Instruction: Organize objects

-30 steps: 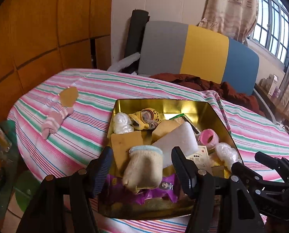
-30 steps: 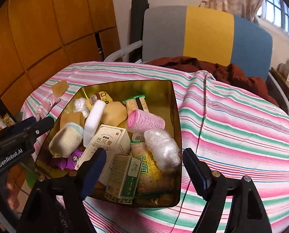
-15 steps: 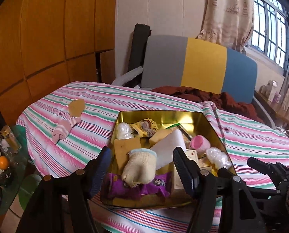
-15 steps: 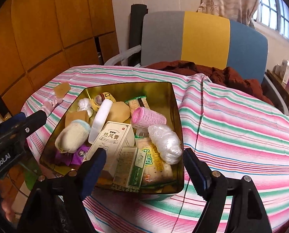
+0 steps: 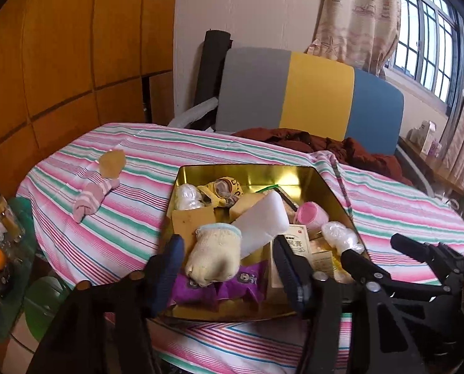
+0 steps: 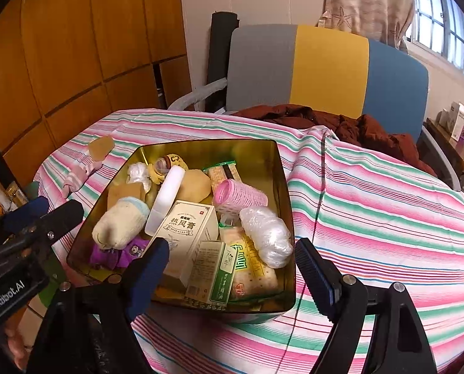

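Left wrist view: the left gripper hangs over the near edge of a gold tin on a striped tablecloth, jaws spread wide and holding nothing. Between its fingers lies a cream sock with a pale blue cuff, resting on a purple packet whose print is too crumpled to read. Behind the sock, a white foam block leans over a tan sponge. A yellow item at the back shows the letter "C". A white carton carries red Chinese characters, half hidden by the right finger. Outside the tin, a pink striped sock touches a tan scrap on the cloth. The other gripper's black frame crosses the lower right.

Right wrist view: the right gripper is also wide open and empty, straddling the tin's near right corner. The carton reads "热风膏". In front of it stands a small green-edged box with print too fine to read, beside a yellow and green wrapper. A pink hair roller lies just behind a clear plastic bundle. The left gripper's body, at lower left, is marked "GenRobot.AI". A grey, yellow and blue chair stands beyond the table.
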A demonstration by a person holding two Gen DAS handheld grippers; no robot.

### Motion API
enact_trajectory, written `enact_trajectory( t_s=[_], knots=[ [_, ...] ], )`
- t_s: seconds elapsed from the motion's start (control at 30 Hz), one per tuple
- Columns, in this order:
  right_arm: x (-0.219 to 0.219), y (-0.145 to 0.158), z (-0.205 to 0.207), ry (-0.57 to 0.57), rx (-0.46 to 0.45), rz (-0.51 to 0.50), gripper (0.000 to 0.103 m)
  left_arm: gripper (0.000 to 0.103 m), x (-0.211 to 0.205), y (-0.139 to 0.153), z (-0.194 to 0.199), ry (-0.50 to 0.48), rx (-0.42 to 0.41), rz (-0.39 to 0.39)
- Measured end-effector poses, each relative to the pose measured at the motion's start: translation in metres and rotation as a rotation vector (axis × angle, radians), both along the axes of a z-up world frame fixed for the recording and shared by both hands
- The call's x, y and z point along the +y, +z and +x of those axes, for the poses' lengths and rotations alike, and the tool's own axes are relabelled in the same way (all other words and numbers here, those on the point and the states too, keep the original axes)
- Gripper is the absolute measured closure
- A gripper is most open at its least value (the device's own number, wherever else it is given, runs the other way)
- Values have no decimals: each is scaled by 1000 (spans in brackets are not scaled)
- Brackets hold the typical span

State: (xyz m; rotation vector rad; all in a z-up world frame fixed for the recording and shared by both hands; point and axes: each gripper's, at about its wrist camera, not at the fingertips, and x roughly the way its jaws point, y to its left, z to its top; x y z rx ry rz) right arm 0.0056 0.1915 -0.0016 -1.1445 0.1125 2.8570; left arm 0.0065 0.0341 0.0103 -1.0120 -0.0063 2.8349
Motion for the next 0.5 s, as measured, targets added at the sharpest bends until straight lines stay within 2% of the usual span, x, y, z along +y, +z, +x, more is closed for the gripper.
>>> enact_trajectory(
  t_s=[0.23, 0.33, 0.43, 0.5],
  knots=[
    [-2, -3, -2, 0, -10, 4, 20, 46, 1, -4, -1, 7, 7, -34],
    [-2, -4, -5, -3, -14, 6, 20, 49, -8, -3, -2, 36, 16, 4],
    [-4, -5, -7, -4, -16, 13, 20, 49, -12, -3, -4, 52, 20, 7],
    [-5, -5, -9, -4, -17, 16, 20, 49, -13, -6, -6, 37, -11, 24]
  ],
)
